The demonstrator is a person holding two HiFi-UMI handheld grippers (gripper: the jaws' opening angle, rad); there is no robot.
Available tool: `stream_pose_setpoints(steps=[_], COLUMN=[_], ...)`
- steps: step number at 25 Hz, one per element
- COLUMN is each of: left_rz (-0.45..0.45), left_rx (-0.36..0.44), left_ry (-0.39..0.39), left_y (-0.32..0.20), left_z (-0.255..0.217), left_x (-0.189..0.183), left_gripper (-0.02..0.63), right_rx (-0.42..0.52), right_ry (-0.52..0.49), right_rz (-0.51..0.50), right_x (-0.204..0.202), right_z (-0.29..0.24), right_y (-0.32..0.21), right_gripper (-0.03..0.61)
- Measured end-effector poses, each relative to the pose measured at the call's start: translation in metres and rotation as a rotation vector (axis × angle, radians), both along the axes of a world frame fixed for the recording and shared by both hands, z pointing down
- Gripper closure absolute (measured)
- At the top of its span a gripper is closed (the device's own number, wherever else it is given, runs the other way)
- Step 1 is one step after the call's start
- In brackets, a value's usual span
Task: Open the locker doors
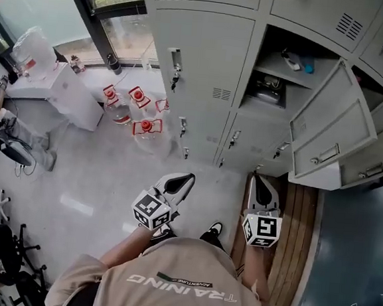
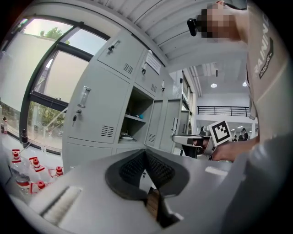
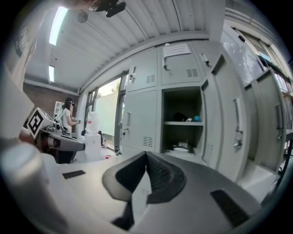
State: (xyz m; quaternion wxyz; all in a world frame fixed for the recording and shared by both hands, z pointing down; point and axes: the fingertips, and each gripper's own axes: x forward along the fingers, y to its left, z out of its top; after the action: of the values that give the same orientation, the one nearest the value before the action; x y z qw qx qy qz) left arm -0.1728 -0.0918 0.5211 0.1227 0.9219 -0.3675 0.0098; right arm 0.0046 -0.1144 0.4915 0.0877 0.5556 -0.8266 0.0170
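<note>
Left claw [image 1: 186, 180] and right claw [image 1: 256, 181] are held just short of the locker bank [image 1: 247, 130], both clenched, nothing gripped. In the bank, one locker door [image 1: 330, 124] is swung open beside a shelved compartment [image 1: 275, 44]. The neighbouring door [image 1: 200, 56] is closed. Red-capped bottles [image 1: 138, 98] are stood by the bank's foot.

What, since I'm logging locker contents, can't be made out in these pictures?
- Head view: the things inside the open locker are too small and too dark to name.
- Head view: the compartments behind the swung-out door are hidden by that door.
- Right gripper view: the print on the notice is too small to read.
</note>
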Motion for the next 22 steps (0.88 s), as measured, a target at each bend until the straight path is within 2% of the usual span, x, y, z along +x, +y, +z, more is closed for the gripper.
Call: stream_pose_setpoints(steps=[5, 10, 15, 18, 22], left_rz=[-0.072, -0.077, -0.096, -0.129, -0.160], left_rx=[0.006, 0.010, 0.020, 0.027, -0.005], left_ry=[-0.011, -0.026, 0.004, 0.009, 0.006], left_y=[0.011, 0.006, -0.003, -0.018, -0.051], left_z=[0.004, 0.009, 0.004, 0.007, 0.017], left_x=[-0.090, -0.153, -0.189, -0.208, -0.222], left_gripper=[0.607, 0.607, 0.607, 0.607, 0.607], right_rx=[-0.018, -0.037, -0.108, -0.093, -0.057], right_ry=[-0.045, -0.072, -0.039, -0.004, -0.017], right_rz=[-0.094, -0.129, -0.166, -0.194, -0.202], right_x=[-0.107, -0.180, -0.226, -0.240, -0.249], right_z=[0.000, 0.006, 0.029, 0.025, 0.018], right_y=[0.000, -0.002, 0.000, -0.024, -0.073], right_gripper=[0.566, 0.566, 0.566, 0.566, 0.566])
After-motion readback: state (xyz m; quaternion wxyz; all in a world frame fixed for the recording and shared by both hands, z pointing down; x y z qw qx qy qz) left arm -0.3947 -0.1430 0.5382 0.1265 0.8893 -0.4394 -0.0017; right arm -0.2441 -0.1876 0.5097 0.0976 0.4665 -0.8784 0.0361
